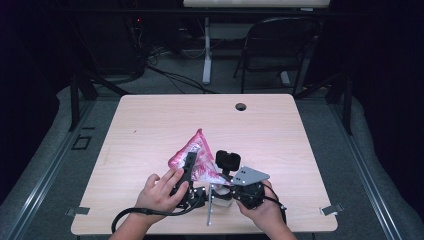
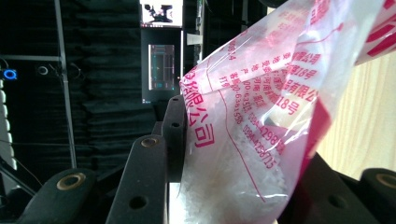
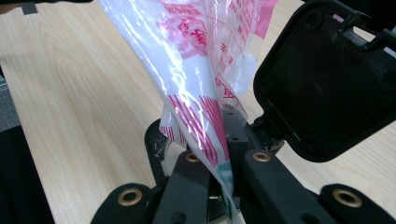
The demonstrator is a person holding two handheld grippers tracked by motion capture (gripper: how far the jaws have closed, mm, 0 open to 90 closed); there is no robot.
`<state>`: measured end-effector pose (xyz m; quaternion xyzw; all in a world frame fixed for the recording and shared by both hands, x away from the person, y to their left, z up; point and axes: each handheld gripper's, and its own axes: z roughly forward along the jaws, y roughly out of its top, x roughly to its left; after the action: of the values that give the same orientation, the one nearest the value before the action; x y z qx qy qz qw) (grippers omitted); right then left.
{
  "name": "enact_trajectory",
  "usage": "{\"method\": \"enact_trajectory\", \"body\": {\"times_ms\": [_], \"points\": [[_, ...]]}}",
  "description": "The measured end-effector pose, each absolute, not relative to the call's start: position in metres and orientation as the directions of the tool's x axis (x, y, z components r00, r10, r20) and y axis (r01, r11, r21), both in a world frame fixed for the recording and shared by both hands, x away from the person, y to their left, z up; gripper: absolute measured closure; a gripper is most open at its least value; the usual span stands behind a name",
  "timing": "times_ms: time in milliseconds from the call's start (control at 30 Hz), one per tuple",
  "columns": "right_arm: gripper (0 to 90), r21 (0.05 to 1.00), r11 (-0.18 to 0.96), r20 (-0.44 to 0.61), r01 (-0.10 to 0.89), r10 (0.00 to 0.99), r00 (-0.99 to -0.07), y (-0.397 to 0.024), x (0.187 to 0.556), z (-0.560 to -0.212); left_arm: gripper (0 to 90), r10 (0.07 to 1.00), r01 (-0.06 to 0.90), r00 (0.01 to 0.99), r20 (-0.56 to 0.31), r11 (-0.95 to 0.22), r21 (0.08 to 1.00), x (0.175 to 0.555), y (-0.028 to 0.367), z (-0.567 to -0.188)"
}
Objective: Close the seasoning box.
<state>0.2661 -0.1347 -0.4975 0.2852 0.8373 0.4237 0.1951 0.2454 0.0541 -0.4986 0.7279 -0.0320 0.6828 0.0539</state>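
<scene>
A clear plastic bag (image 1: 192,150) with red and pink print is lifted off the wooden table (image 1: 150,120) near its front edge, its pointed end up. In the left gripper view the bag (image 2: 261,93) holds a white mass and fills the gap of my left gripper (image 2: 243,140), both jaws pressing on it. That left gripper (image 1: 190,162) grips the bag's left side. My right gripper (image 3: 219,149) is shut on a thin lower edge of the bag (image 3: 196,56). In the high view the right gripper (image 1: 220,192) sits at the bag's lower right, under a grey plate (image 1: 250,175).
A black rounded housing (image 3: 327,79) hangs close to the bag's right side. The table has a cable hole (image 1: 241,106) at the back and metal clips (image 1: 331,210) at the front corners. A folding chair (image 1: 280,45) stands behind the table.
</scene>
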Motion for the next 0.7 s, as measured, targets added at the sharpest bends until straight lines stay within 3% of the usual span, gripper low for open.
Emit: {"method": "enact_trajectory", "body": {"times_ms": [700], "points": [[90.0, 0.827, 0.481, -0.108, 0.290, 0.642, -0.759, -0.132, 0.266, -0.491, 69.1, 0.150, -0.075, 0.141, 0.979, -0.984, 0.162, 0.248, 0.063, -0.508]]}}
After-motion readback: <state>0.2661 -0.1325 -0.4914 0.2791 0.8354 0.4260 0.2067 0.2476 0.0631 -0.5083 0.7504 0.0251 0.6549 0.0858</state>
